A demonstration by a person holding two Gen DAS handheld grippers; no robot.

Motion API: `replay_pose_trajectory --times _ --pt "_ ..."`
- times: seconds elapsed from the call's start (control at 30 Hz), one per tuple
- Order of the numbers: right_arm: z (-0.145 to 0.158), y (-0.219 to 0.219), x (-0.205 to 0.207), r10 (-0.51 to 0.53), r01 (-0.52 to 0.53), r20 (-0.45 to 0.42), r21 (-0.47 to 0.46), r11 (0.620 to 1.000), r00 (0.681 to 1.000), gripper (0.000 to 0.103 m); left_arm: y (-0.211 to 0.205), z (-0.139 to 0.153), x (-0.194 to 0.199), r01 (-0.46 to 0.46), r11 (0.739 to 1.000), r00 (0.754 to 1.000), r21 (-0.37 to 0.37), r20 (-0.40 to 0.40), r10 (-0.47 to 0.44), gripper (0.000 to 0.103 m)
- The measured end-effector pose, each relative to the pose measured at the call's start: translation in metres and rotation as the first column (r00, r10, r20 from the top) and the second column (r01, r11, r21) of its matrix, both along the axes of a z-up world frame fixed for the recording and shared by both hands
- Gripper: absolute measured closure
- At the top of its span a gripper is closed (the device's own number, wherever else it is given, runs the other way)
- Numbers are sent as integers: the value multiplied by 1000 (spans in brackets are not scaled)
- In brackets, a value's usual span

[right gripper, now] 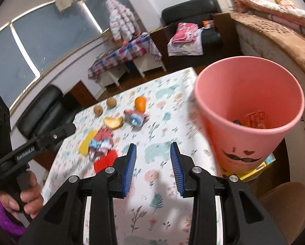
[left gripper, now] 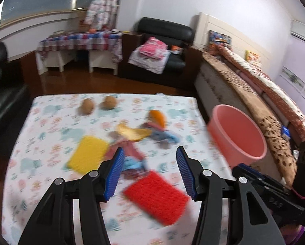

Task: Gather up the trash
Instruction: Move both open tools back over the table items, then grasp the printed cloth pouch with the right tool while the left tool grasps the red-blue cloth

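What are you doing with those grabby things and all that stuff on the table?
A person is tidying up trash with two hand-held grabbers. Both the left gripper and the right gripper are open and empty, above the table. Wrappers and scraps still lie there. The pink bin at the table's edge already has some wrappers inside.

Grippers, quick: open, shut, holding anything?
Left gripper: open, nothing between the fingers.
Right gripper: open, nothing between the fingers.

Smooth matt pink plastic bin, printed cloth table cover, glossy wooden floor.
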State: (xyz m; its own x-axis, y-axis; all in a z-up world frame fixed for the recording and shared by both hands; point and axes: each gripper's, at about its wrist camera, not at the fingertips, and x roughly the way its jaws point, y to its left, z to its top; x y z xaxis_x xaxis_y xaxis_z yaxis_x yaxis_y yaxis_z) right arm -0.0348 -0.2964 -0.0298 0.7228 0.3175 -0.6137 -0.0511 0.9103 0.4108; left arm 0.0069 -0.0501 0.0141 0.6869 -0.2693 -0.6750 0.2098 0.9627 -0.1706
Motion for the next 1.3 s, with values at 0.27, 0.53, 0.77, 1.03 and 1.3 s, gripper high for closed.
replay_pose_trajectory --times 0.27,0.53,0.77,1.03,1.3 --pt "-4 28 1 98 -99 -22 -33 995 995 68 47 -23 -2 -106 994 992 4 -66 106 51" --pt "-10 41 4 132 -136 -59 -56 989 989 68 47 -30 8 -89 995 992 -52 -98 84 51" --pt "-8 44 5 193 -194 -25 -14 981 981 68 18 -37 29 -48 997 992 -57 -122 41 51" --pt "-6 49 33 204 -208 -55 -87 974 977 68 5 -66 54 -61 998 979 -20 -195 56 65" --pt "6 54 85 244 -246 -29 -113 963 969 68 20 -66 52 -45 994 979 -97 -201 25 89"
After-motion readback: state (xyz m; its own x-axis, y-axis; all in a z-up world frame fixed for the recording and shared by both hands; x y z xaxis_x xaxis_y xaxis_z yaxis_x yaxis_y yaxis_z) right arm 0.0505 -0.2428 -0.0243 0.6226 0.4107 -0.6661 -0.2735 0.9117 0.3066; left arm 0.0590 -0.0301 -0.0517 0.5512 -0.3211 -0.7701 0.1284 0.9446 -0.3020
